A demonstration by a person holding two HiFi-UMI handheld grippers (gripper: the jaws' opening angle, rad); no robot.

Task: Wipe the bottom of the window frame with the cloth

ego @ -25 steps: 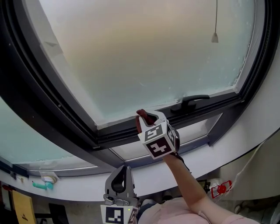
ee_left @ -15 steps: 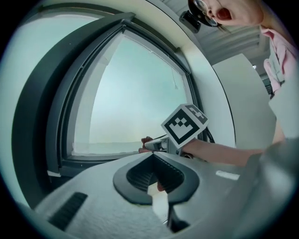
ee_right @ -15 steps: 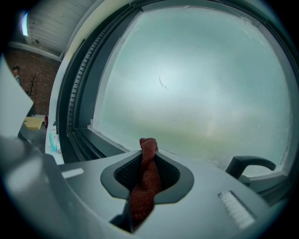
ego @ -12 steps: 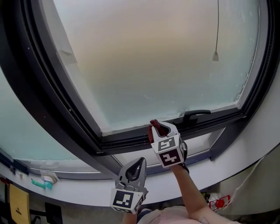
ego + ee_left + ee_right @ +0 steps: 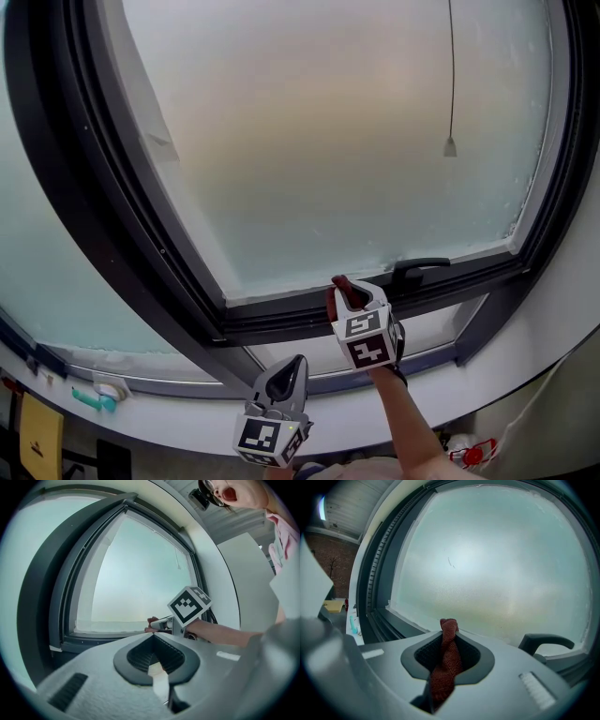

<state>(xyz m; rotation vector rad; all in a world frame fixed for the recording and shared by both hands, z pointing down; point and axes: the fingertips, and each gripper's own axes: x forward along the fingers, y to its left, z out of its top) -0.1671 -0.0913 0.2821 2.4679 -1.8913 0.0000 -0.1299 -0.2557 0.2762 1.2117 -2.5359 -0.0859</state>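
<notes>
A dark red cloth (image 5: pixel 340 289) is pinched in my right gripper (image 5: pixel 345 294), which is shut on it. The cloth's tip presses against the dark bottom rail of the window frame (image 5: pixel 281 319), just below the frosted pane. In the right gripper view the twisted cloth (image 5: pixel 445 667) stands up between the jaws of the right gripper (image 5: pixel 449 644), with the bottom rail (image 5: pixel 389 625) to its left. My left gripper (image 5: pixel 297 363) hangs lower, below the frame and left of the right arm, shut and holding nothing. In the left gripper view, that gripper (image 5: pixel 154 643) points at the rail (image 5: pixel 93 637) and at the right gripper's marker cube (image 5: pixel 190 604).
A black window handle (image 5: pixel 419 266) sits on the rail just right of the cloth; the handle (image 5: pixel 543 641) also shows in the right gripper view. A blind cord pull (image 5: pixel 450 145) hangs before the glass. A teal object (image 5: pixel 89 400) lies on the white sill (image 5: pixel 169 422) at the left.
The right gripper has slid the cloth to the right along the bottom rail, closer to the handle. The left gripper has risen toward the frame.
</notes>
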